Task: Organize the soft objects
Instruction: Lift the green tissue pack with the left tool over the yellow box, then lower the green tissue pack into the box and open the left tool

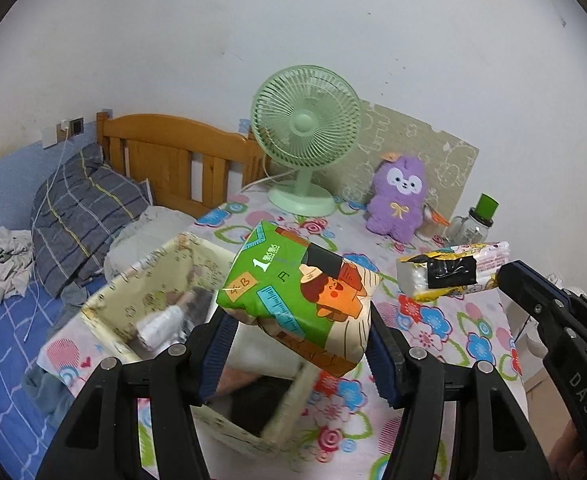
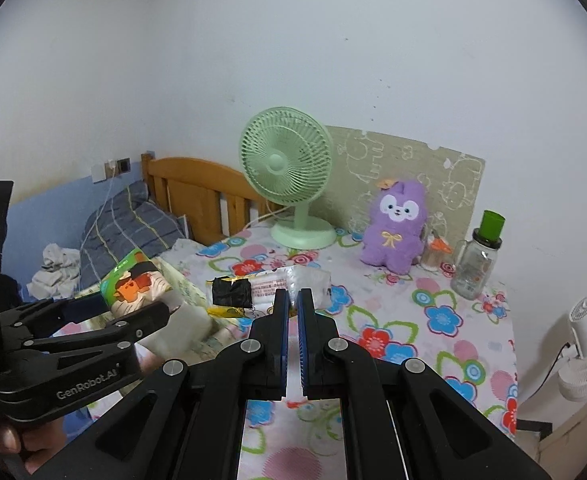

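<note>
Left gripper [image 1: 297, 344]: jaws clamped on the green pack [image 1: 293, 292], held in the air over the open box [image 1: 105, 304] at the counter's [image 1: 453, 336] bed-side edge. Not yet dropped in.

Right gripper [image 2: 292, 308]: jaws narrow, pinching the end of the tissue pack [image 2: 269, 290], lifted clear of the counter, just right of the box.

Progress, my judgement: midway. Box already holds a white roll [image 1: 161, 324] and some darker things. Two packs in hand are left to stow; the purple plush [image 1: 397, 200] sits untouched near the fan [image 1: 305, 132].

Hard to make out: box contents are blurred and partly behind my left jaws. Whether the tissue pack's black patch is tape, I cannot tell.
</note>
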`<state>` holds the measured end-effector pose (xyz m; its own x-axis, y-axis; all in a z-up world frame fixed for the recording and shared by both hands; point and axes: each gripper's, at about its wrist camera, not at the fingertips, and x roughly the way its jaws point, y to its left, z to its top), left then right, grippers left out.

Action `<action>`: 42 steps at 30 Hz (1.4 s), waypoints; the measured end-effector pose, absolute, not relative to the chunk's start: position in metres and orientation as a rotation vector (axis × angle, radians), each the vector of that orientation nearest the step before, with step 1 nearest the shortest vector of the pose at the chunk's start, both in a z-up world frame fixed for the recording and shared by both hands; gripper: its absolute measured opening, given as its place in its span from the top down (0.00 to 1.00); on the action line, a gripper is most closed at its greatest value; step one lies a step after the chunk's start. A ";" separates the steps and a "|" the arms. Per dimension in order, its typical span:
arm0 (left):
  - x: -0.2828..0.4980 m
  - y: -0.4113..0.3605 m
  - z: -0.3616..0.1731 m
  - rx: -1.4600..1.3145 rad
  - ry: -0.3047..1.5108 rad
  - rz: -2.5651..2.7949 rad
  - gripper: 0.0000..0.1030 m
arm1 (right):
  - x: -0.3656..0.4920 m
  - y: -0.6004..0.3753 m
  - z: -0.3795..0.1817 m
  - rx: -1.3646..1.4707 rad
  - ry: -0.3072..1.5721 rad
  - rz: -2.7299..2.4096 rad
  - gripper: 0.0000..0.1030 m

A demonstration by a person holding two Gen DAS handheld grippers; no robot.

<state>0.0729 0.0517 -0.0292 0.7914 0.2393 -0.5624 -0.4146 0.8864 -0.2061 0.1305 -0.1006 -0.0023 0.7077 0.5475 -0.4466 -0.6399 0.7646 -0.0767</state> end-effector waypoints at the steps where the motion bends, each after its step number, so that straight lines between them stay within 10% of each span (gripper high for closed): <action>1: 0.072 0.056 -0.029 -0.331 0.553 0.362 0.40 | 0.129 -0.096 -0.001 -0.232 0.417 0.668 0.94; 27: 0.072 0.160 -0.065 -0.401 0.641 0.478 0.40 | 0.136 0.035 -0.034 -0.398 0.531 0.767 0.98; 42: 0.075 0.161 -0.067 -0.376 0.669 0.467 0.15 | 0.126 0.022 -0.032 -0.384 0.533 0.761 0.98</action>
<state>0.0751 0.1614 -0.0666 0.6887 0.2889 -0.6650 -0.5241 0.8321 -0.1813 0.1262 0.0216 -0.0315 0.6037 0.5454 -0.5814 -0.7330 0.6664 -0.1360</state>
